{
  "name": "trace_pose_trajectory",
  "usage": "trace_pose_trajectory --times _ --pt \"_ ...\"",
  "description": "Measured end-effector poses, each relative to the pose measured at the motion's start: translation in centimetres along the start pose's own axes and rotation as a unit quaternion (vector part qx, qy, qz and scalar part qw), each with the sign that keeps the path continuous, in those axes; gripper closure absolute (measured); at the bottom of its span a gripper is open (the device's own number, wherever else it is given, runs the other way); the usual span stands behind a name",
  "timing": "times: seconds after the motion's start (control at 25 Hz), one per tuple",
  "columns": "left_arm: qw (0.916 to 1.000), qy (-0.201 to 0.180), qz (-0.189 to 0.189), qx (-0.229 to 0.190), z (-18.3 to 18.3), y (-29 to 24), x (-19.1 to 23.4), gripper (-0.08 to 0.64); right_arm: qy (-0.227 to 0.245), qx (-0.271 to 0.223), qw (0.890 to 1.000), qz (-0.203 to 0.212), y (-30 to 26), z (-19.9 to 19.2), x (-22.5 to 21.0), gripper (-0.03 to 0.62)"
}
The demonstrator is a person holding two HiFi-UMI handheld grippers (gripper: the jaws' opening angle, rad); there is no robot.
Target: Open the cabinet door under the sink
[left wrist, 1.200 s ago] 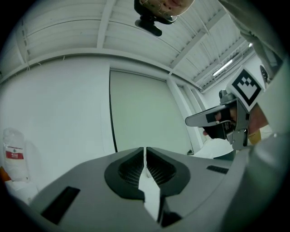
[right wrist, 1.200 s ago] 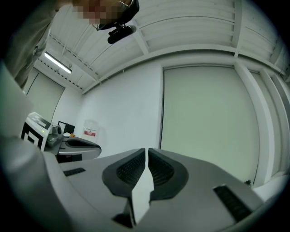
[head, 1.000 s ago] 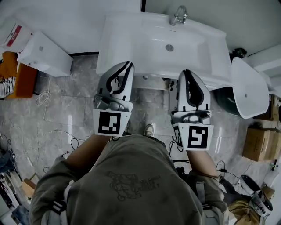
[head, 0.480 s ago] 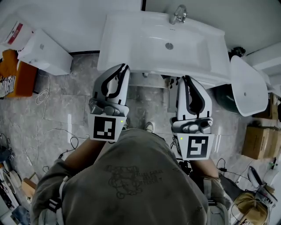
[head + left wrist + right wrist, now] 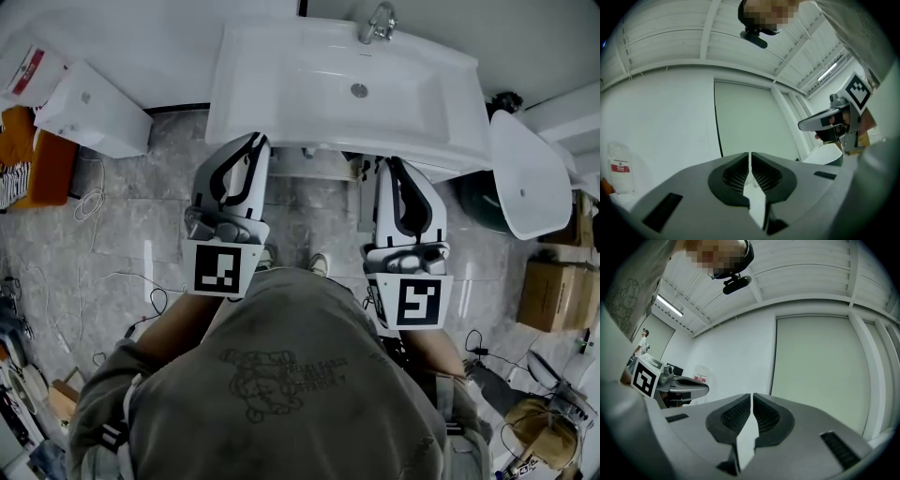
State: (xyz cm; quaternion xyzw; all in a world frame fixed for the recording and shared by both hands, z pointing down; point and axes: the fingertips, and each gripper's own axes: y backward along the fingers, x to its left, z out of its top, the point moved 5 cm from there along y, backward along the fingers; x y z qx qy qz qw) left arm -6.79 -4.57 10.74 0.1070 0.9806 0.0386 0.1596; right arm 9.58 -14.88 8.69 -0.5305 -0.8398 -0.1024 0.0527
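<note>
Head view: bright, even overhead light, weak shadows; sink nearly blown out, small glare streak on floor. Sharp in the centre, slight bending at edges. Both gripper views: strong fisheye, black corners, wall lines curved; ceiling tube light glows bright; foreground near the lens soft, background evenly lit

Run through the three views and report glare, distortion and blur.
Head view: even light and sharp, though the white sink is nearly washed out and the floor shows a pale sheen. Left gripper view: fisheye bend in the ceiling beams, black corners, and the left gripper is soft up close. Right gripper view: same bend and corners, and a strip light glares.
</note>
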Motion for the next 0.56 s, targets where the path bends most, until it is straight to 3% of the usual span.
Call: trace_pose_trajectory --times 0.28,0.56 --pt "0.9999 0.0 -0.01 0.009 -0.25 0.04 -0.1 0.529 -0.024 -0.008 1.0 -0.017 -0.24 0.39 -0.29 0.555" --pt "0.9999 -0.001 -0.01 0.007 -0.12 0.62 -0.19 0.529 -0.015 -0.002 1.0 -0.012 0.49 -0.12 -0.4 0.555"
